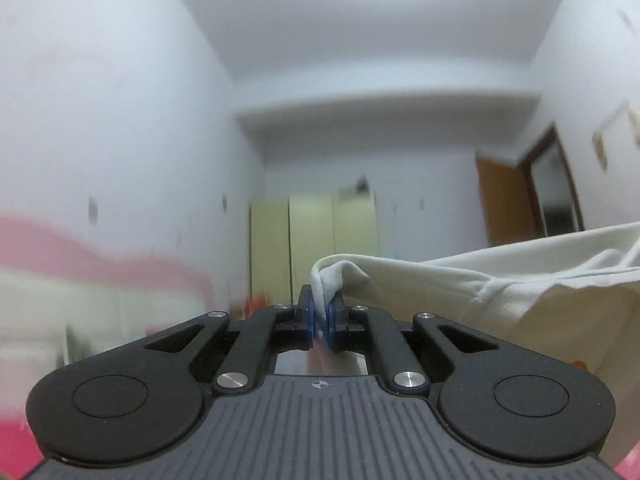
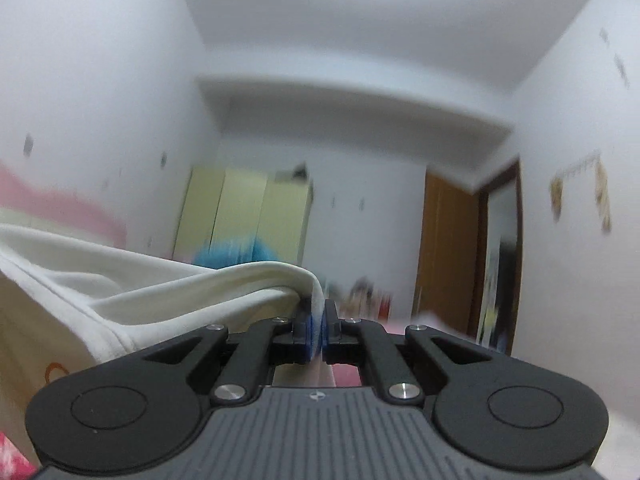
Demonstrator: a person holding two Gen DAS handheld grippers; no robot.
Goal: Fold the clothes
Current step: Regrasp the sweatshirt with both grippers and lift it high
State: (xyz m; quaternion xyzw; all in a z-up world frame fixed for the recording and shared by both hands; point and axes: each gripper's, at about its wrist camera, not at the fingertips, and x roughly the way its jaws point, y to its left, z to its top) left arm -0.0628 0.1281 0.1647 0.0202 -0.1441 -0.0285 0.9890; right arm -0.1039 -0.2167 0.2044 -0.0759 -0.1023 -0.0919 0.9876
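Both the left tongs (image 1: 321, 312) and right tongs (image 2: 319, 316) are clamped on the cream garment (image 1: 500, 280), stretched between them in the air, folding apparently not yet begun.

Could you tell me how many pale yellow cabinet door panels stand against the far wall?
3, side by side: left pale yellow cabinet door panel, middle panel, right panel. A lifted cream cotton garment hides their lower right part.

White walls (image 1: 120, 80), pale-yellow wardrobe (image 1: 314, 236), brown door (image 2: 448, 248)

Cream-white garment (image 1: 500, 280), blue-padded black jaws, pale yellow-green wardrobe (image 2: 244, 216), perhaps pink bedding (image 1: 120, 264).
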